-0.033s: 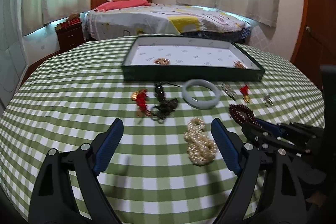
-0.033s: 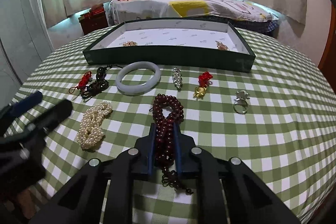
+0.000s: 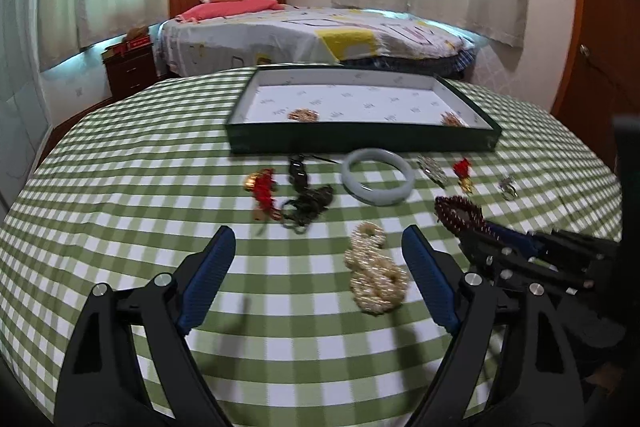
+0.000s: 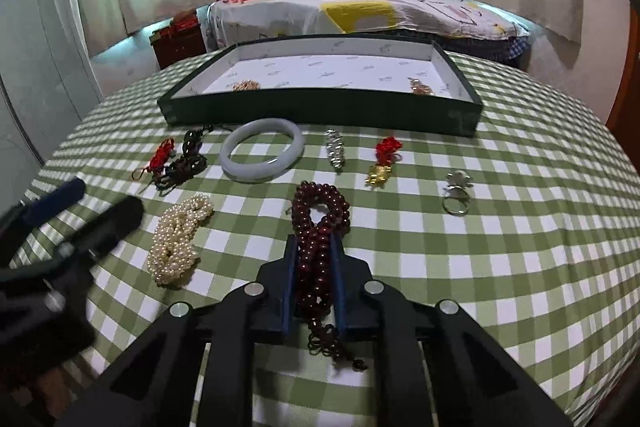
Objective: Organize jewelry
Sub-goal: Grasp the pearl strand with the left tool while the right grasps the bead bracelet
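Observation:
My right gripper (image 4: 313,247) is shut on a dark red bead bracelet (image 4: 318,223), which also shows in the left wrist view (image 3: 458,213). My left gripper (image 3: 318,245) is open and empty above the cloth, with a pearl strand (image 3: 376,273) just inside its right finger. The pearl strand also shows in the right wrist view (image 4: 178,237). A dark green tray (image 4: 320,109) at the back holds two small gold pieces (image 4: 246,85). A pale jade bangle (image 4: 262,149), a silver brooch (image 4: 335,148), a red-and-gold charm (image 4: 384,161) and a ring (image 4: 456,193) lie before it.
A red knot charm (image 4: 160,157) and dark bead cord (image 4: 186,163) lie at the left. The round table has a green checked cloth (image 4: 520,227). A bed (image 4: 360,15) and a nightstand (image 4: 180,41) stand behind the table.

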A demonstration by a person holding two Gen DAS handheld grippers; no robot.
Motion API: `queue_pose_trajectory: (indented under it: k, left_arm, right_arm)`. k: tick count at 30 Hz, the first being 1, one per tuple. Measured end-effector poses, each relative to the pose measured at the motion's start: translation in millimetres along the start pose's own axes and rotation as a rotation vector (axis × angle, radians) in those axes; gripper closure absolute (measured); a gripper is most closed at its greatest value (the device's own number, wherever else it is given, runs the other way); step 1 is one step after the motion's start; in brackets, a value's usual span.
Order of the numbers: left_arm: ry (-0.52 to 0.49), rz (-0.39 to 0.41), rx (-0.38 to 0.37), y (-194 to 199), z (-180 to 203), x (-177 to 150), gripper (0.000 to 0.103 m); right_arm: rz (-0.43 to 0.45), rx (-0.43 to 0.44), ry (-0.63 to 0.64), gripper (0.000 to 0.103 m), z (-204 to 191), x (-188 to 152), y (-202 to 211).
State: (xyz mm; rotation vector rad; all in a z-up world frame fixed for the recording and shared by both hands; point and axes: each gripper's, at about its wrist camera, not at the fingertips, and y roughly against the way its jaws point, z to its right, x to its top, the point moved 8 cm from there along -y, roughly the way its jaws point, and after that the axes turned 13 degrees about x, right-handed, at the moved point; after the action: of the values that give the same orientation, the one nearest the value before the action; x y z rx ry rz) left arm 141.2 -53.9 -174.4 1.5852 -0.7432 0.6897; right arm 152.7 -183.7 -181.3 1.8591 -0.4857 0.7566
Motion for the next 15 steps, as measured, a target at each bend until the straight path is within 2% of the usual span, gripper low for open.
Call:
queue_pose_trajectory:
  k: [2,5,9,12,15]
  left_arm:
    - [-0.026,-0.014,-0.004,-2,9,-3,0.033]
    - [-0.035,-0.055,-0.027,-9,21,-8,0.043]
    - [-0.035,-0.130,-0.041,-23,30,-21,0.052]
    - [-0.056,-0.122,-0.038,-24,35,-23,0.054]
    - [-0.059,-0.117,-0.044,-23,37,-24,0.065]
  right_arm:
    - [0.019,-0.006,-0.004,0.087,5,3,7]
    - [0.045,-0.019,-0.007,0.087,12,7,16]
    - [0.066,-0.022,-0.020,0.087,21,8,24]
    - [0.075,-0.019,-0.042,0.087,27,7,27]
    - [0.080,-0.016,-0.052,0.087,30,8,28]
